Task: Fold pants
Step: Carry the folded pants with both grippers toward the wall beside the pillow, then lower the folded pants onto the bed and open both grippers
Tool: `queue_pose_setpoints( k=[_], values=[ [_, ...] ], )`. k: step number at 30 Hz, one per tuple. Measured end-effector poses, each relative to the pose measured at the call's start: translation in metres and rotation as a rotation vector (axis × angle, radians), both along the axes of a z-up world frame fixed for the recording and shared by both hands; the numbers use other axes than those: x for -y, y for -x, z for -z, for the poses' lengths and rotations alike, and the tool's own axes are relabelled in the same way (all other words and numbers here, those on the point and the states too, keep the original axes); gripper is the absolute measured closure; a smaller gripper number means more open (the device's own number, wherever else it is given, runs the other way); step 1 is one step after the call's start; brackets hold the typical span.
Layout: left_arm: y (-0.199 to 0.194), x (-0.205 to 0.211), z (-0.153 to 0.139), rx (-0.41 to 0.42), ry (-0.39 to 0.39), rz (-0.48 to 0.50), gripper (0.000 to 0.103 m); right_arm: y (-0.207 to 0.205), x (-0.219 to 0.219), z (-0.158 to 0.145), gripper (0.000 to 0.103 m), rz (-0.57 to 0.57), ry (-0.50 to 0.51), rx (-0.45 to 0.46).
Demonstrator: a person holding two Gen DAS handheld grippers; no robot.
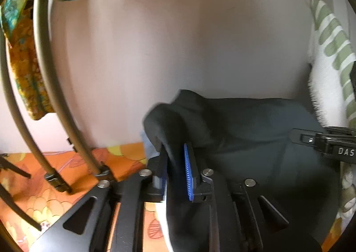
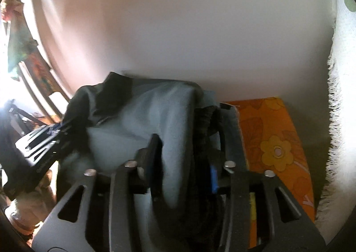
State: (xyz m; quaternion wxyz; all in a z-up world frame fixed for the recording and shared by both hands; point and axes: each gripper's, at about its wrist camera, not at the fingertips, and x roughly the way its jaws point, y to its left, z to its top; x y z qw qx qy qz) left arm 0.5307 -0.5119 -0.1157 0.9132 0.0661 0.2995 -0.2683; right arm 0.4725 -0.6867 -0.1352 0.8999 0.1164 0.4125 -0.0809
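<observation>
Both claws were carrying a fold of the dark pants (image 1: 244,132) over the orange flowered cloth (image 1: 66,163), near the pale wall. The left gripper (image 1: 175,169) was clenched on soft matte fabric. The right gripper (image 2: 182,163) was grasping a thick bunched fold, probably to lay one half over the other.

1. The pants (image 1: 255,141) lie on the patterned cloth (image 1: 66,174), against the wall (image 1: 178,41).
2. A fringed towel (image 1: 329,63) hangs right of them.
3. A bent-tube frame (image 1: 44,96) stands left.
</observation>
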Motion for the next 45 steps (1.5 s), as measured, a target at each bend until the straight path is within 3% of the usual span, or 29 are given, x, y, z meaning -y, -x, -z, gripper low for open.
queue_pose_setpoints(
  k=[8, 14, 21, 30, 34, 37, 41, 45],
  values=[
    [0.004, -0.018, -0.004, -0.004, -0.014, -0.017, 0.088, -0.004, -0.001, 0.000, 0.042, 0.069, 0.052, -0.016],
    [0.022, -0.025, -0.009, -0.015, 0.000, 0.024, 0.088, 0.001, 0.003, -0.002, 0.041, 0.108, 0.063, -0.038],
    [0.051, -0.027, 0.003, -0.017, -0.051, 0.090, 0.088, 0.029, 0.013, -0.009, 0.041, 0.134, 0.036, -0.034],
    [0.093, -0.066, -0.017, -0.040, -0.016, 0.141, 0.088, 0.119, -0.012, -0.021, 0.041, 0.052, -0.021, -0.080],
    [0.117, -0.094, -0.027, -0.065, 0.019, 0.160, 0.088, 0.165, -0.039, 0.000, 0.041, -0.016, -0.052, -0.175],
    [0.138, -0.119, -0.034, -0.080, 0.039, 0.172, 0.088, 0.193, -0.056, 0.016, 0.047, -0.046, -0.082, -0.233],
    [0.168, -0.152, -0.039, -0.098, 0.034, 0.180, 0.088, 0.216, -0.070, 0.022, 0.048, -0.067, -0.128, -0.255],
    [0.195, -0.192, -0.038, -0.135, 0.037, 0.158, 0.088, 0.226, -0.093, 0.033, 0.049, -0.086, -0.082, -0.335]
  ],
)
